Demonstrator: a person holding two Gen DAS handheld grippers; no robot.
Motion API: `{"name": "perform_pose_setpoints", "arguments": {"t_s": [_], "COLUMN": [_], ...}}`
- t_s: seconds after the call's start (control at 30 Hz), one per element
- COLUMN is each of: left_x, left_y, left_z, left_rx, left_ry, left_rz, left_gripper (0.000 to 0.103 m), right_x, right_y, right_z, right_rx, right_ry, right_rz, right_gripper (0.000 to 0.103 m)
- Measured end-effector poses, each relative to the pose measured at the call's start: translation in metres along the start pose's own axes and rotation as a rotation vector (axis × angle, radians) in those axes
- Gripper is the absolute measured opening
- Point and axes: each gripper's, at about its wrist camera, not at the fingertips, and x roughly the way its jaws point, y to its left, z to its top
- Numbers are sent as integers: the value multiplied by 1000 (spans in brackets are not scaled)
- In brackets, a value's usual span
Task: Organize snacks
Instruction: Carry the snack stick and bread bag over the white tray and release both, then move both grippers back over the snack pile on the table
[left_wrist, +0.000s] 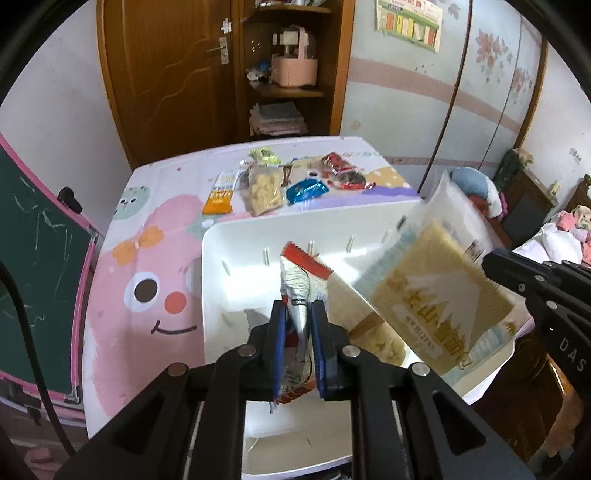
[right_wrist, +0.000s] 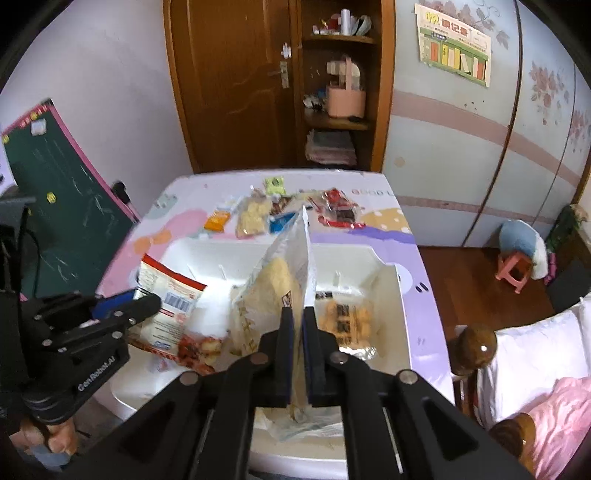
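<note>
**Both grippers hold packets over the bin**

Your left gripper (left_wrist: 298, 310) pinches a red-and-silver packet (left_wrist: 295, 291) edge-on between its blue pads; the packet stands roughly upright over the white bin (left_wrist: 236, 258). From the right wrist view the same packet (right_wrist: 168, 295) shows its printed back and a barcode, hanging just above the bin's left part.

Your right gripper (right_wrist: 297, 317) is pressed onto the thin edge of a clear bag of yellow snack (right_wrist: 273, 291), which rises tilted out of the bin. In the left view that bag (left_wrist: 436, 295) fills the bin's right side, face toward the camera.

Inside the bin, to the right of the bag, lies another packet of yellow biscuits (right_wrist: 347, 317).

Beyond the bin, on the cartoon-print table (left_wrist: 147, 236), loose snacks sit in a row: an orange packet (left_wrist: 219, 197), a clear bag of pale pieces (left_wrist: 263, 192), a blue wrapper (left_wrist: 306, 191) and red wrappers (left_wrist: 338, 164).
</note>
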Motion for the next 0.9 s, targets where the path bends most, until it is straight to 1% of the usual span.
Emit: {"name": "perform_pose_setpoints", "arguments": {"t_s": [0.03, 0.07, 0.1, 0.13, 0.17, 0.2, 0.23, 0.27, 0.33, 0.43, 0.57, 0.9], "left_x": [1, 2, 1, -4, -6, -8, -8, -9, -8, -7, -5, -3], "left_y": [0, 0, -1, 0, 0, -1, -2, -2, -1, 5, 10, 10], "left_z": [-1, -2, -3, -5, -5, -4, -5, -5, -5, -6, -8, -11], "left_rx": [-2, -1, -5, -12, -11, 0, 7, 11, 6, -24, -43, -47], "left_ry": [4, 5, -7, -40, -56, -67, -71, -74, -71, -64, -55, -47], "left_rz": [8, 20, 29, 38, 40, 47, 58, 74, 78, 67, 71, 71], "left_gripper": [48, 82, 93, 97, 97, 97, 97, 97, 97, 97, 97, 97], "right_x": [1, 1, 0, 0, 0, -1, -2, -3, -3, -1, 1, 4], "right_y": [1, 2, 3, 5, 7, 7, 7, 7, 9, 8, 7, 8], "right_z": [-1, -3, -4, -5, -6, -6, -8, -8, -9, -11, -14, -15], "right_rx": [-2, -8, -14, -23, -30, -33, -36, -39, -47, -41, -33, -35], "right_ry": [0, -10, -15, -23, -32, -40, -53, -64, -65, -53, -43, -30], "right_rz": [-20, -53, -76, -107, -132, -149, -171, -186, -197, -193, -190, -185], "right_gripper": [6, 9, 18, 26, 41, 50, 52, 52, 52, 52, 52, 52]}}
